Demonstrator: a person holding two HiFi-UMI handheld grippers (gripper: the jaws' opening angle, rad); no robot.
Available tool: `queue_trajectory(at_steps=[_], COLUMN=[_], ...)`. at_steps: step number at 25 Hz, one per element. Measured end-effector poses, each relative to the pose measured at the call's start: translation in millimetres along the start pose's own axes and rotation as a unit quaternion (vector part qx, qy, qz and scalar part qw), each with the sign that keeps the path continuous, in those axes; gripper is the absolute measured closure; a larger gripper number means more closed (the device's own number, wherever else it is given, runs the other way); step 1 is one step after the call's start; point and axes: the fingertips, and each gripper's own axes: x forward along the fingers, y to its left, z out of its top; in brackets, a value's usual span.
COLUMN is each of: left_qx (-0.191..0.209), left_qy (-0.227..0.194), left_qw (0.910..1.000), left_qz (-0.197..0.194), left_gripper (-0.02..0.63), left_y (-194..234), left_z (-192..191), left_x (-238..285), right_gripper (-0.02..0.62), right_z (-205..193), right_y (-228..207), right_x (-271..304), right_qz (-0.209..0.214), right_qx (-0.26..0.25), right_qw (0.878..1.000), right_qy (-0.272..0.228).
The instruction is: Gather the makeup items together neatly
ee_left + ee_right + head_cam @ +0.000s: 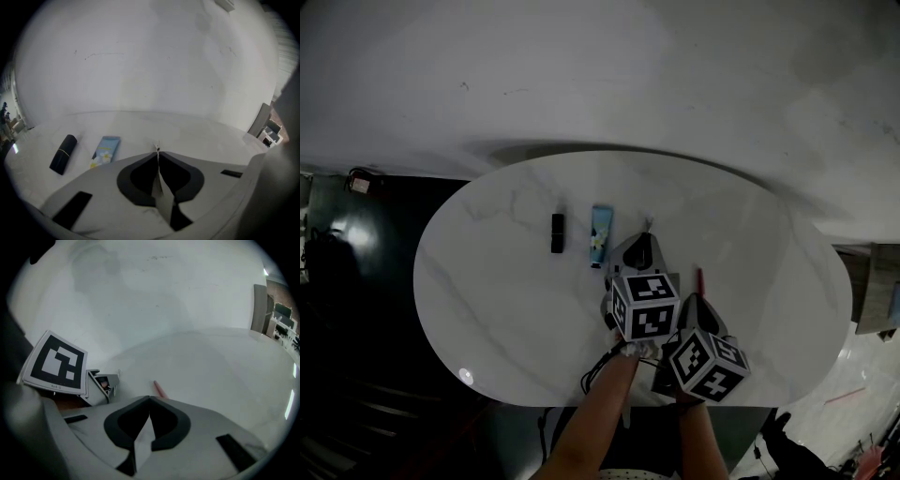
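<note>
On the white oval marble table [487, 291] lie a black lipstick [557, 232] [63, 153] and, just right of it, a light blue tube [600, 235] [106, 151] with a flower print. My left gripper [645, 240] [158, 153] hovers right of the tube, its jaws closed on a thin dark stick [648, 225] [158, 149] whose tip pokes out past them. A red pencil [699, 280] [160, 389] lies on the table just beyond my right gripper [698, 300] [149, 398], which is shut with nothing in it.
The table's near edge runs just under both hands. Dark floor and clutter lie to the left, pale floor beyond the table. The left gripper's marker cube [55, 363] fills the left side of the right gripper view, close beside the right gripper.
</note>
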Motion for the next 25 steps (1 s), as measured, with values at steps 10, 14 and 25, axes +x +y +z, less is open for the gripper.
queue_trajectory(at_steps=[10, 14, 25], left_qx=[0.007, 0.004, 0.018], left_qy=[-0.003, -0.004, -0.033], left_qw=[1.0, 0.9999, 0.9992], left_qz=[-0.007, -0.014, -0.016], left_gripper=[0.536, 0.515, 0.463], left_y=[-3.0, -4.9, 0.1], left_z=[0.2, 0.4, 14.4], left_x=[-0.2, -0.4, -17.4], right_gripper=[0.598, 0.594, 0.571], right_z=[2.9, 4.1, 17.2], right_y=[1.0, 2.8, 3.6], right_x=[-2.5, -4.2, -11.0], right_qz=[0.005, 0.009, 0.014], right_qx=[0.005, 0.005, -0.007], right_qw=[1.0, 1.0, 0.999], right_qy=[-0.009, -0.012, -0.032])
